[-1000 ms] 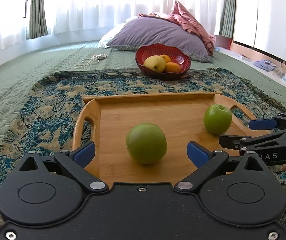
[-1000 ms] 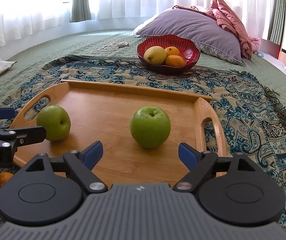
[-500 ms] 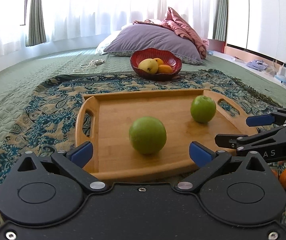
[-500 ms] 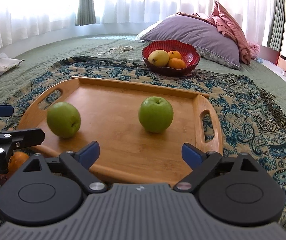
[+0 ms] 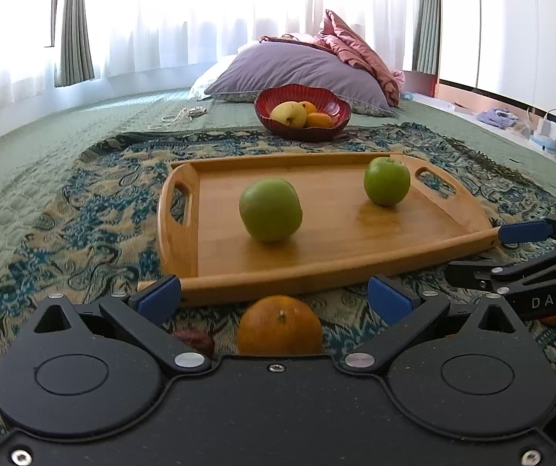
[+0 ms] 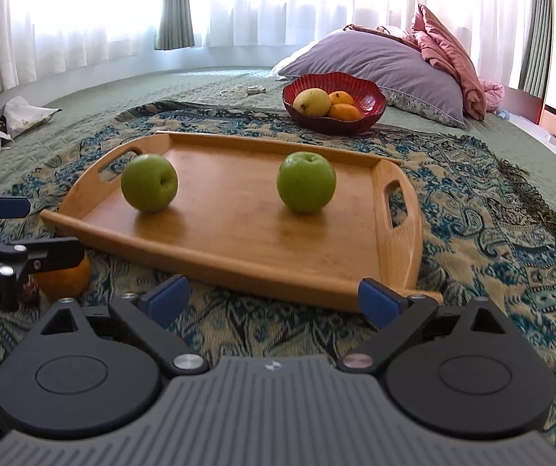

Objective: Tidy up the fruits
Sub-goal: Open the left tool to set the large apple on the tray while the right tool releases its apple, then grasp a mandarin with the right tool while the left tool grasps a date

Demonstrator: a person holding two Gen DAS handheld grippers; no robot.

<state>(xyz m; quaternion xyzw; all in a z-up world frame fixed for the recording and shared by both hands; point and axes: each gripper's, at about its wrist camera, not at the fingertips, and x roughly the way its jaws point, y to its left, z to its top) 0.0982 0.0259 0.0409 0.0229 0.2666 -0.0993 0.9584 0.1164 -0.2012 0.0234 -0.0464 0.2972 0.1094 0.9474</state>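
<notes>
Two green apples sit apart on a wooden tray; the right wrist view shows them too, on the same tray. An orange lies on the patterned blanket just in front of the tray, between the fingers of my open left gripper. My right gripper is open and empty, short of the tray's near edge. The orange shows at the left in the right wrist view, partly hidden by the left gripper's finger.
A red bowl holding a yellow mango and oranges stands beyond the tray, also in the right wrist view. A purple pillow lies behind it. A small dark fruit lies left of the orange.
Both grippers have drawn back from the tray, so the apples look farther off. The orange on the blanket has come into view between the left fingers.
</notes>
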